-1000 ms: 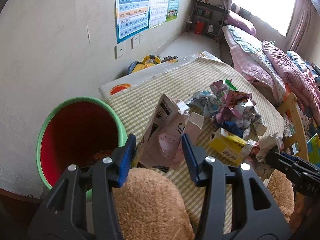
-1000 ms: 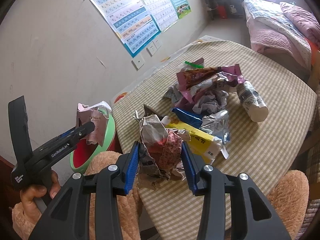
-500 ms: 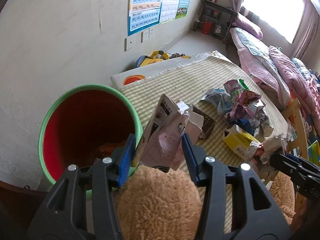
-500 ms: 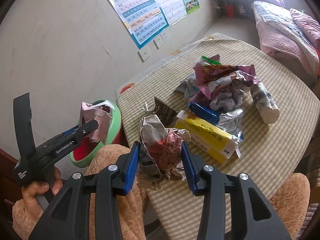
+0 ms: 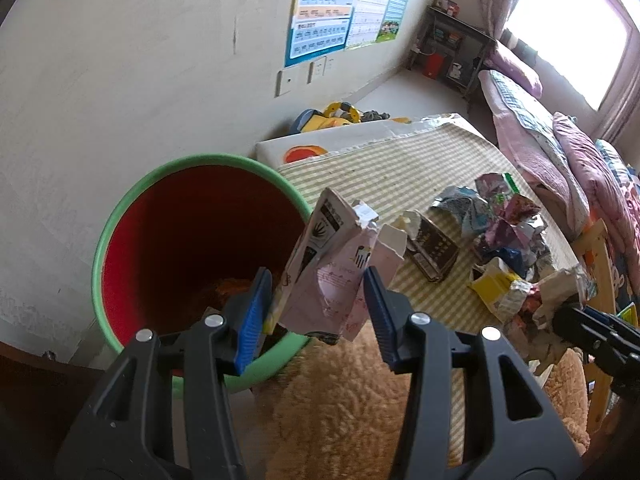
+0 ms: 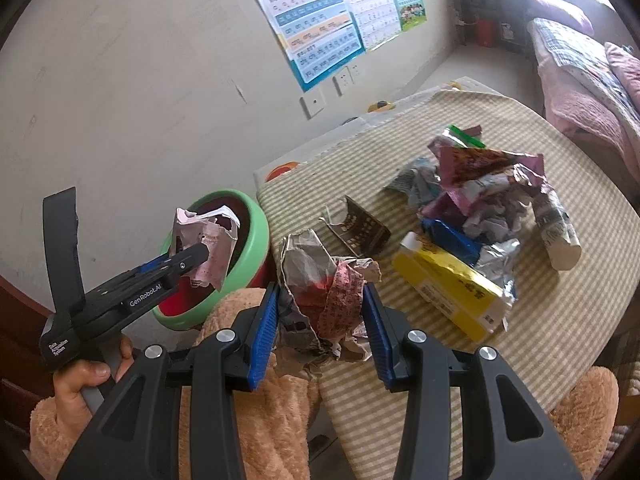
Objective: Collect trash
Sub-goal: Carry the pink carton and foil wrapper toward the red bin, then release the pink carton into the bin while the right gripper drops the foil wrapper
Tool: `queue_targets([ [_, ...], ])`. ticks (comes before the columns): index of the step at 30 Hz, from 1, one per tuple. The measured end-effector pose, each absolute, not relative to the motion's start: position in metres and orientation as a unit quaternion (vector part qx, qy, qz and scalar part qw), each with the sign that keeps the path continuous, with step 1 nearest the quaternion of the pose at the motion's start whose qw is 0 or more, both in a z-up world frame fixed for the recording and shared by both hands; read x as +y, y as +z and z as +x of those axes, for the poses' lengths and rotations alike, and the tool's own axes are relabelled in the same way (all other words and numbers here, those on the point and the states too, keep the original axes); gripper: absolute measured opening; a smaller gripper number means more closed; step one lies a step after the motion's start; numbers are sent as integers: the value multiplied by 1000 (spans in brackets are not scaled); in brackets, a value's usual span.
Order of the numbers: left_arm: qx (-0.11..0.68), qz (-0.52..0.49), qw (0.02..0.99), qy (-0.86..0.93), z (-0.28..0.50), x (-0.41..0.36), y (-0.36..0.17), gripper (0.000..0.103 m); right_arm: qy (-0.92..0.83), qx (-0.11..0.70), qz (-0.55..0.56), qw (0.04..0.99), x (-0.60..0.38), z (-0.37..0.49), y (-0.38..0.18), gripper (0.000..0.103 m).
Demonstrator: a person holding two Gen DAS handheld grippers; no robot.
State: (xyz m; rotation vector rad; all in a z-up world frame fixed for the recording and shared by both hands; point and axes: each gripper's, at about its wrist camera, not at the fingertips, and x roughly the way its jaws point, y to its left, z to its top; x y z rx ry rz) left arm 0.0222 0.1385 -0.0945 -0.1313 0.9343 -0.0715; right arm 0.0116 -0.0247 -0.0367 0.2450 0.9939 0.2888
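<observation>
Over the green bin [image 5: 120, 216], left tongs [image 5: 316, 300] pinch a torn carton [image 5: 328, 272]; right tongs [image 6: 320, 316] clamp crumpled wrappers [image 6: 320, 280].

Charts [image 5: 322, 26] hang on the wall above two sockets [image 6: 314, 102]. A yellow toy [image 5: 334, 114] lies on the floor; a bed [image 5: 532, 132] stands beside the window [image 5: 568, 28].

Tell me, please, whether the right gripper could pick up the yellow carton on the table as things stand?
Probably not: the right gripper is shut on a crumpled paper wad, though the yellow carton lies unobstructed.
</observation>
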Motion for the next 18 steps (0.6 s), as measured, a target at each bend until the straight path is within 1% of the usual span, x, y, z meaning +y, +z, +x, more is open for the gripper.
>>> queue_targets([
  [9,447,-70,892,8,20,170,-98,46,165,468,98,863,3,29,-32,40],
  [18,455,-84,884,61,18,214,-111,46,205,465,68,859,54,54,-32,40],
])
